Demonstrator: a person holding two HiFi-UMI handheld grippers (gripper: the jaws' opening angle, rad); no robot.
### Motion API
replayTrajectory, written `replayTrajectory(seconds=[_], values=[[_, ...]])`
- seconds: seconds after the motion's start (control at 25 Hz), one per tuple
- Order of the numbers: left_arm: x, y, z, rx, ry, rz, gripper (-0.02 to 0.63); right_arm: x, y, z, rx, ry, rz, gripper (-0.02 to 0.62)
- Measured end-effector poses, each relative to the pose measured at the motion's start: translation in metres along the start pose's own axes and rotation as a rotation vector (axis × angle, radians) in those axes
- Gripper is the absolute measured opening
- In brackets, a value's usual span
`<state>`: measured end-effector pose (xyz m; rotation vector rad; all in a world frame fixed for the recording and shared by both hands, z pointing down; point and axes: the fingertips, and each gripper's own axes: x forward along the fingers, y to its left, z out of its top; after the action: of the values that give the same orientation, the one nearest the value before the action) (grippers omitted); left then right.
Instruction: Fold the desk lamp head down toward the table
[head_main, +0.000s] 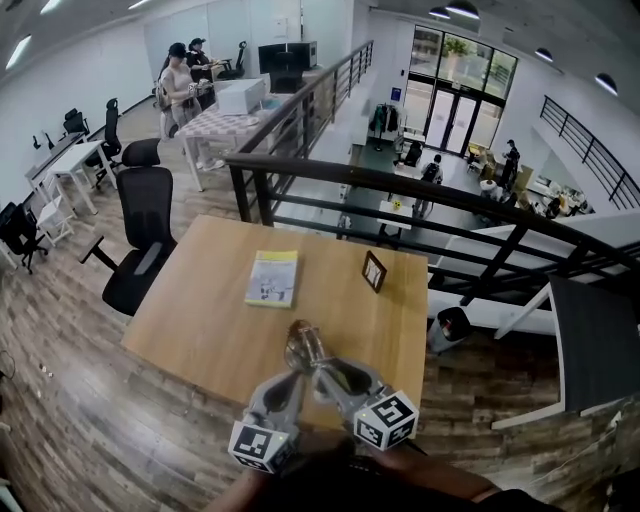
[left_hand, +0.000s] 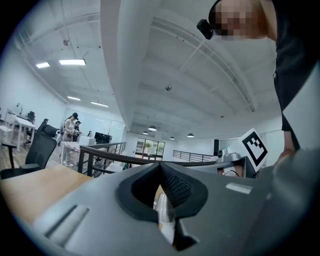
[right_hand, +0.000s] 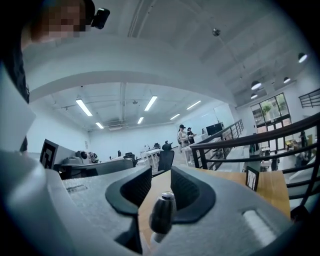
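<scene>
The desk lamp (head_main: 302, 345), small and silvery with a dark rounded head, stands near the front edge of the wooden table (head_main: 200, 320). Both grippers meet at it from the near side. My left gripper (head_main: 296, 373) has its tips together, and a silver part of the lamp (left_hand: 164, 212) sits in the hollow between its pads (left_hand: 177, 187). My right gripper (head_main: 318, 368) is open, its jaws standing a little apart. The lamp's dark head (right_hand: 161, 212) stands between them with a gap on either side. The lamp's base is hidden behind the grippers.
A yellow-green booklet (head_main: 273, 278) lies mid-table, with a small picture frame (head_main: 374, 270) to its right. A black office chair (head_main: 140, 250) stands at the table's left. A black railing (head_main: 400, 190) runs behind the table over a drop. Two people (head_main: 180, 90) stand far back.
</scene>
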<state>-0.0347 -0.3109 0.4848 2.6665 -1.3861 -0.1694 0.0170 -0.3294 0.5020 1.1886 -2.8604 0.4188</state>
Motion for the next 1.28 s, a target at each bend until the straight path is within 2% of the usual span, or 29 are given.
replayTrajectory(seconds=[0.28,0.48,0.6,0.92,1.04,1.28], values=[[0.015,0.014,0.004,-0.019,0.032,-0.11,0.0,0.013,-0.006,-0.015,0.041,0.065,-0.115,0.223],[0.019,0.02,0.002,-0.031,0.058,-0.198,0.0,0.023,-0.008,-0.033,0.024,0.138,-0.204,0.262],[0.019,0.019,0.007,-0.035,0.071,-0.247,0.0,0.024,-0.009,-0.041,0.007,0.166,-0.258,0.264],[0.011,0.027,0.001,-0.04,0.097,-0.34,0.0,0.025,-0.023,-0.062,0.062,0.19,-0.376,0.264],[0.007,0.027,-0.002,-0.043,0.108,-0.373,-0.001,0.022,-0.029,-0.072,0.075,0.219,-0.398,0.221],[-0.008,0.027,-0.007,-0.051,0.13,-0.436,-0.001,0.017,-0.027,-0.092,0.082,0.247,-0.442,0.215]])
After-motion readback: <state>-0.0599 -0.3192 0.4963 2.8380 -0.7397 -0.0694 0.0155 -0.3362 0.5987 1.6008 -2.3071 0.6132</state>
